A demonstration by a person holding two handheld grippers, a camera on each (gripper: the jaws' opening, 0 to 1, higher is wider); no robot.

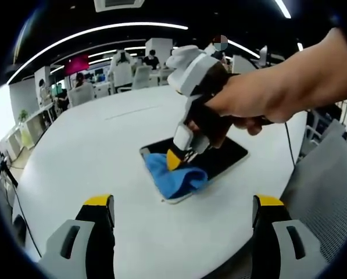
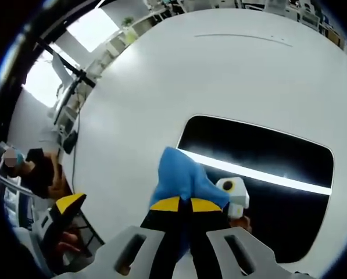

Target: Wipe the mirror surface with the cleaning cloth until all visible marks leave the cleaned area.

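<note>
Right gripper (image 2: 183, 204) jaws pinched on blue cloth (image 2: 183, 177), pressing it onto mirror (image 2: 266, 152) near-left corner on white table (image 2: 161, 75). Left gripper view adds hand (image 1: 260, 96) holding that gripper over mirror; left gripper (image 1: 183, 203) jaws spread wide, empty, above table edge

Blue cloth (image 1: 176, 172) under the right tool (image 2: 188, 204), yellow-tipped, black and grey; dark glossy mirror (image 2: 266, 174); plain white counter (image 1: 103, 139).
</note>
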